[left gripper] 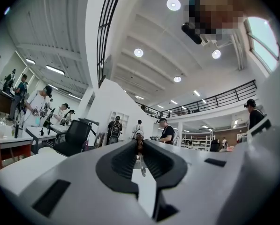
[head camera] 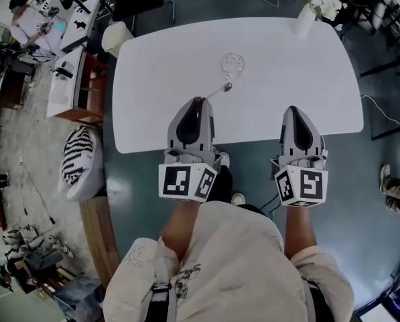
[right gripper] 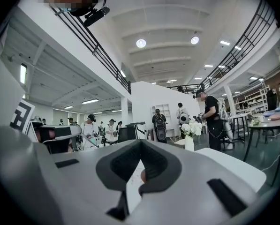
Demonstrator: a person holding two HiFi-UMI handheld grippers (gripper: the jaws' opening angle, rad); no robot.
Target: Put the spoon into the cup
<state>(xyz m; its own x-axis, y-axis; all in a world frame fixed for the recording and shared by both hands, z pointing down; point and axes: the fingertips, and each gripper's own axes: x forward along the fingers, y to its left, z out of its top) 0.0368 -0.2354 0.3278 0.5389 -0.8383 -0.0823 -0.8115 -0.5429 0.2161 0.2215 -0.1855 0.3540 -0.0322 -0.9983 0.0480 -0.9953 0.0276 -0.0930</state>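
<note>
A clear glass cup point(head camera: 232, 64) stands upright on the white table point(head camera: 300, 72), a little back from its middle. A metal spoon point(head camera: 219, 90) lies flat just in front of the cup, its handle slanting toward me. My left gripper point(head camera: 199, 102) reaches level over the table's near edge. Its tips sit at the handle's near end, and contact cannot be made out. In the left gripper view the jaws point(left gripper: 139, 144) are closed together, with the spoon point(left gripper: 142, 171) visible below them. My right gripper point(head camera: 292, 110) hovers at the near edge further right, shut and empty point(right gripper: 140, 143).
A white vase of flowers point(head camera: 308, 15) stands at the table's far right corner and also shows in the right gripper view as the vase point(right gripper: 190, 143). A pale chair point(head camera: 116, 37) sits off the far left corner. A striped cushion point(head camera: 79, 156) rests on a wooden bench to the left.
</note>
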